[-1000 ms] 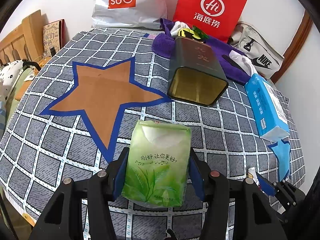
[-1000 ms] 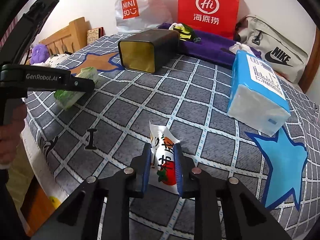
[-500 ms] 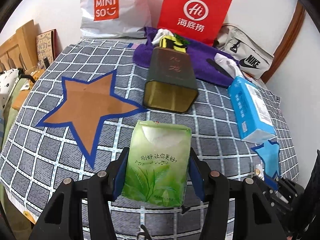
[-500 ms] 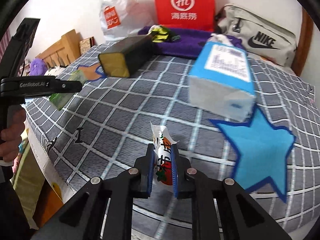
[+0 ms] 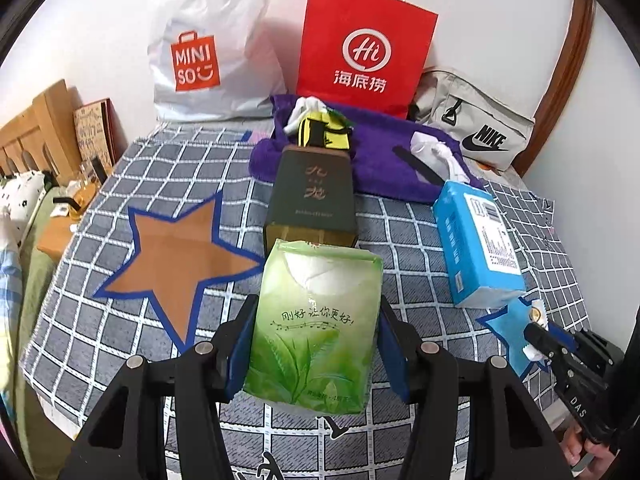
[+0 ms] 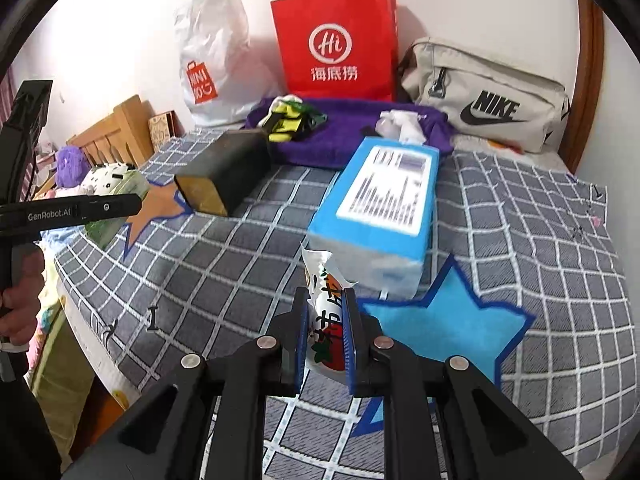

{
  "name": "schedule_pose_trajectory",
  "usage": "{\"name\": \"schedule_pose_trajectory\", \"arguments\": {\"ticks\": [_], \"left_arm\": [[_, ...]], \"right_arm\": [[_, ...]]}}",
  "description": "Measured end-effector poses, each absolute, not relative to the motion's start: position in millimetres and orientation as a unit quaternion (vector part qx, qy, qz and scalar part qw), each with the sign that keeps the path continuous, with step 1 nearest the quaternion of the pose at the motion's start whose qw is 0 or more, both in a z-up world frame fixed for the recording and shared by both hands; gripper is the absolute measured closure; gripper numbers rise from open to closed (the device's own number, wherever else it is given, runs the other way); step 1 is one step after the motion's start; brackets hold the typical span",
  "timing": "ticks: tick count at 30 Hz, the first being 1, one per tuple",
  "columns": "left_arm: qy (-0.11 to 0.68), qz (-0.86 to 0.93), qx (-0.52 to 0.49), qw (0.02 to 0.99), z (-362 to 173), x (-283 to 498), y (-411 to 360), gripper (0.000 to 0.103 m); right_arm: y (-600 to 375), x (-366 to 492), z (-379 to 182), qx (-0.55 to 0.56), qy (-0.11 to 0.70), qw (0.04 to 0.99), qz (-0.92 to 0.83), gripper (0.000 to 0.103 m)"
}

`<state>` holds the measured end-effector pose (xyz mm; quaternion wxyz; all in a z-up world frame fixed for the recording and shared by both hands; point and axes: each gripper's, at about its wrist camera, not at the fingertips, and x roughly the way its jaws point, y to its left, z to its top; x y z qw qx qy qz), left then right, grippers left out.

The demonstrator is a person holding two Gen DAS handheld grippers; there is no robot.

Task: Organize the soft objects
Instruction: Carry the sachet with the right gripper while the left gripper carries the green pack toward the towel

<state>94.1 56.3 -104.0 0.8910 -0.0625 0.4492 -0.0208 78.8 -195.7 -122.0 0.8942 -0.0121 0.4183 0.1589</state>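
While the left gripper stays clamped on the green tissue pack, now higher above the checked bedspread, the right gripper has pinched tighter on the small snack packet, lifted beside the blue tissue pack.

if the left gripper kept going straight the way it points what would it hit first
Probably the dark open-ended box lying just beyond the green tissue pack held in the left gripper, though the depth is hard to judge.
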Motion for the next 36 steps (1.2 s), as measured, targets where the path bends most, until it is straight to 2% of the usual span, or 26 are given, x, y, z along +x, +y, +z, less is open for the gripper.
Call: {"name": "schedule_pose_trajectory", "arguments": {"ticks": [36], "left_arm": [[0.412,-0.010,-0.052,0.909,-50,129,56,0.050]], "right_arm": [[-201,138,-56,-0.019,0.363,0.918,0.157,0.087]]}}
